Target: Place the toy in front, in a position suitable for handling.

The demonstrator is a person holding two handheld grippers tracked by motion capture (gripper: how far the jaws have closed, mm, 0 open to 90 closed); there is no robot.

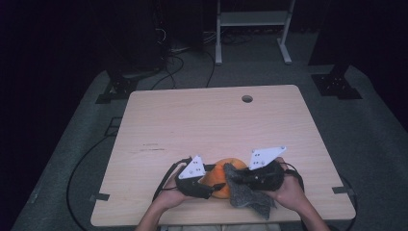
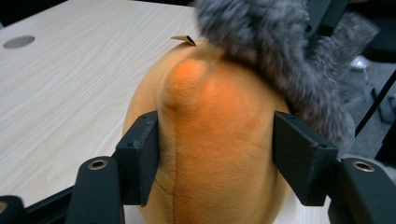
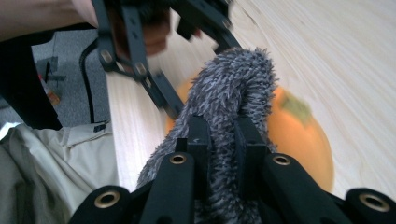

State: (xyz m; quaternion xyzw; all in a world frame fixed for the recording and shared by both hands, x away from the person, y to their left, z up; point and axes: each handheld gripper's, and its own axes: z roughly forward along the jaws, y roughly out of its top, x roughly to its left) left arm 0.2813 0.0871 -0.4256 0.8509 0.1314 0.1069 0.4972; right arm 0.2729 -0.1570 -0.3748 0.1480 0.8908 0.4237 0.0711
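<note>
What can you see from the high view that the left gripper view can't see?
High view alone: both hands, the right tool pinching the grey furry cloth, and the floor around the table. Left gripper view alone: the left tool up close, its jaws either side of the orange plush toy, plus a small tag on top. Both: the toy, the cloth and the table's round hole.

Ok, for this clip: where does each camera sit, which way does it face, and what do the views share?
High view: above the person's side, looking forward and down on the table; forearms and both hands enter at the bottom.
Left gripper view: rides the left hand-held gripper, looking along its jaws, which flank the orange plush toy.
Right gripper view: rides the right hand-held gripper, jaws shut on the grey furry cloth; the other hand is beyond.
Shared: all three show the toy, cloth and tabletop.
</note>
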